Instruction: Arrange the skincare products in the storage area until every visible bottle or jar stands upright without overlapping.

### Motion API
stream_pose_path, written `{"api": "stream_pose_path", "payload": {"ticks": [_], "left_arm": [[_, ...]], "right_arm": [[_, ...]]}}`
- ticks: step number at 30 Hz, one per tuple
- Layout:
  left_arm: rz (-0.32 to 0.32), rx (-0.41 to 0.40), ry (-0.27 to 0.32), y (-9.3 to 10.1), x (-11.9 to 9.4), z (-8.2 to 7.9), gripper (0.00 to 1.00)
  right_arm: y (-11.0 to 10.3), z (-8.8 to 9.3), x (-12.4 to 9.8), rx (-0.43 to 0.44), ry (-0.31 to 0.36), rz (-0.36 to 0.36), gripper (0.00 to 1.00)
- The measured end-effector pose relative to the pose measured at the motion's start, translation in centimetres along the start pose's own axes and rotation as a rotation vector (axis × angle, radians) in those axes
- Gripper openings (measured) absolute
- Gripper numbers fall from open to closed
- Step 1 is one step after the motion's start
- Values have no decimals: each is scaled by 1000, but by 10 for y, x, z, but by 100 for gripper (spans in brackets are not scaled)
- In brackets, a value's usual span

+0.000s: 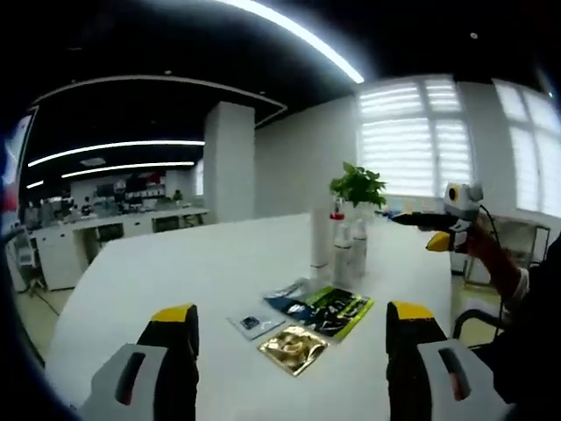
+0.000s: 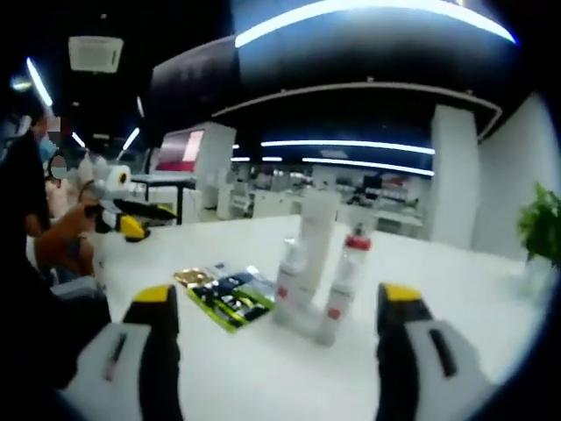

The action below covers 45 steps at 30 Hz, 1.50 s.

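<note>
left gripper (image 1: 289,320) fingers wide apart, empty | right gripper (image 2: 276,303) same, likely readying a grasp | bottles (image 2: 311,263) clustered upright mid-tabletop (image 1: 175,272) | sachets (image 1: 320,309) flat just beside, apart

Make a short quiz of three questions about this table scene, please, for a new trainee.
1. True or false: the bottles stand upright on the white table.
2. Which lies nearest the left gripper? A. gold sachet B. potted plant C. bottles
3. Fill in: the right gripper has its jaws ____ and holds nothing.

Key: 1 true; 2 A; 3 open
</note>
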<state>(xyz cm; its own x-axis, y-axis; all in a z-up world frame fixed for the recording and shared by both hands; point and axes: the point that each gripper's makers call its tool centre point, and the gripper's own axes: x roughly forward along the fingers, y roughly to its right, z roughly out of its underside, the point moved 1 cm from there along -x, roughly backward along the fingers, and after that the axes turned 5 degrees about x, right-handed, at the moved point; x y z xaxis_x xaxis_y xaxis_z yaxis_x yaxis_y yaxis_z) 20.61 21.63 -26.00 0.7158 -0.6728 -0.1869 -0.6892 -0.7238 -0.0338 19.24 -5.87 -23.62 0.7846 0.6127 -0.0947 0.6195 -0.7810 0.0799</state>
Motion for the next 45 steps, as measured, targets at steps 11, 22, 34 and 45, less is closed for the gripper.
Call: {"api": "stream_pose_path", "payload": {"ticks": [11,22,34,45], "left_arm": [[-42,-18,25,7,-16,2,99],[-58,-37,63,14,-26,4,99],[-64,-31,46,19,-27,6,99],[-78,-29,19,18,-25,12,99]], "right_arm": [[6,11,-17,38,-22,27,100],[13,7,-32,57,2,86,100],[6,19,-37,81,-39,75,100],[11,20,-40,72,-52,86,100]]}}
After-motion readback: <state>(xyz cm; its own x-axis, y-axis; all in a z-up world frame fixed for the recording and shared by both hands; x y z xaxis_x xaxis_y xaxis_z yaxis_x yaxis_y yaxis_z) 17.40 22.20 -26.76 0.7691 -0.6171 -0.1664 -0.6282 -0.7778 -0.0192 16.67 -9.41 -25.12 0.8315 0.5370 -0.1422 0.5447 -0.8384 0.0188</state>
